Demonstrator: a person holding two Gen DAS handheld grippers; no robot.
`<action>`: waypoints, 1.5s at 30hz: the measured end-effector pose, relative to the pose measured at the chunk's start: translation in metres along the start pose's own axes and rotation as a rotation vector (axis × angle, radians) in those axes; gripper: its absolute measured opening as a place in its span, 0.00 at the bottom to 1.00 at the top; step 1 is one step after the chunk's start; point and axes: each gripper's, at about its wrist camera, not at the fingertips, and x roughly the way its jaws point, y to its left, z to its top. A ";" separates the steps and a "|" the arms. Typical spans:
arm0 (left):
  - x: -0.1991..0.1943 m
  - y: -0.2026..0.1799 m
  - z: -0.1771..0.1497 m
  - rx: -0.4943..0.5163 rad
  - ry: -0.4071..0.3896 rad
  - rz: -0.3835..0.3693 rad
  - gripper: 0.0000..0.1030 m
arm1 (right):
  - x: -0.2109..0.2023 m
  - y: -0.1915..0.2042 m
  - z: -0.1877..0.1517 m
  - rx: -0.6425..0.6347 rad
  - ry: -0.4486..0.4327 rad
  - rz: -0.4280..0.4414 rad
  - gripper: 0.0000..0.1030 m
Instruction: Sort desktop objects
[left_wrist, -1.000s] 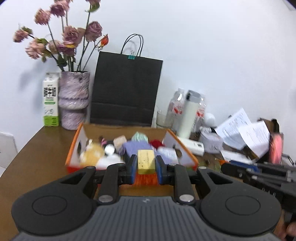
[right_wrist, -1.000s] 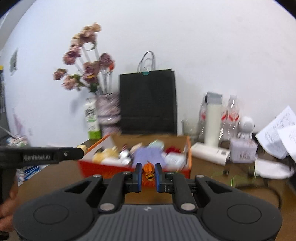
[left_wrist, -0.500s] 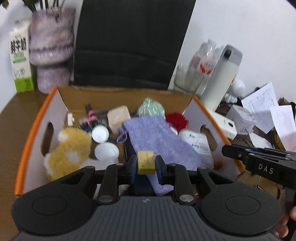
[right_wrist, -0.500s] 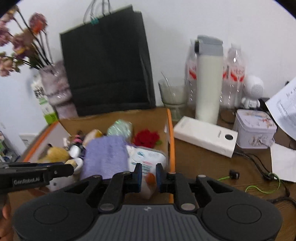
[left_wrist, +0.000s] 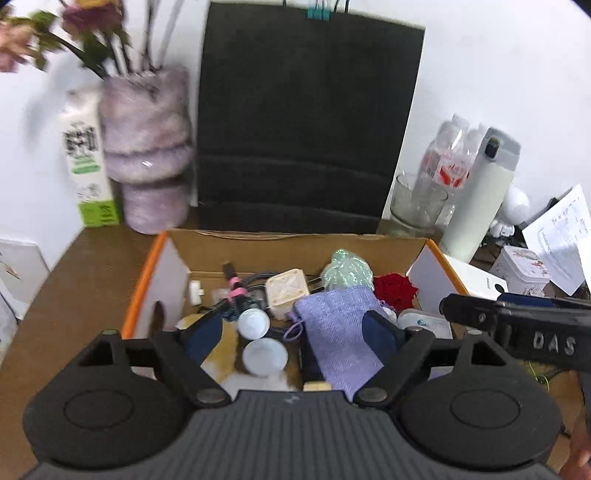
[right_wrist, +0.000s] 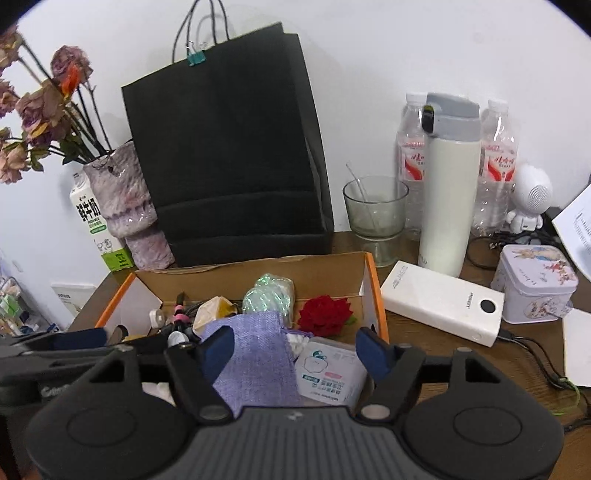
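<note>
**Both claws open over the sorting box**

My left claw has just been opening and its jaws now stand wide, nothing pressed between them; a small tan block lies just below, at the edge of my claw's body. My right claw has also just been opening and grips nothing. Both hang over the orange-edged cardboard box on the desk.

Under my right claw lie a purple woven pouch and a white tissue pack with blue print too small to read. Farther in sit a red fabric rose and a green shiny bundle.

From my left view, the other tool's arm reads "DAS".

Beyond the box: a white power bank, a printed tin, a cream flask, a black paper bag, and a carton marked "FRESH MILK".
</note>
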 end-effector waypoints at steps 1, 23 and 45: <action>-0.011 0.002 -0.009 0.000 -0.017 0.002 0.93 | -0.008 0.001 -0.005 0.003 -0.019 0.006 0.71; -0.169 0.028 -0.228 0.019 -0.130 0.058 1.00 | -0.155 0.045 -0.232 -0.109 -0.109 0.041 0.83; -0.141 0.033 -0.262 0.042 0.017 0.107 1.00 | -0.133 0.058 -0.275 -0.159 0.025 -0.087 1.00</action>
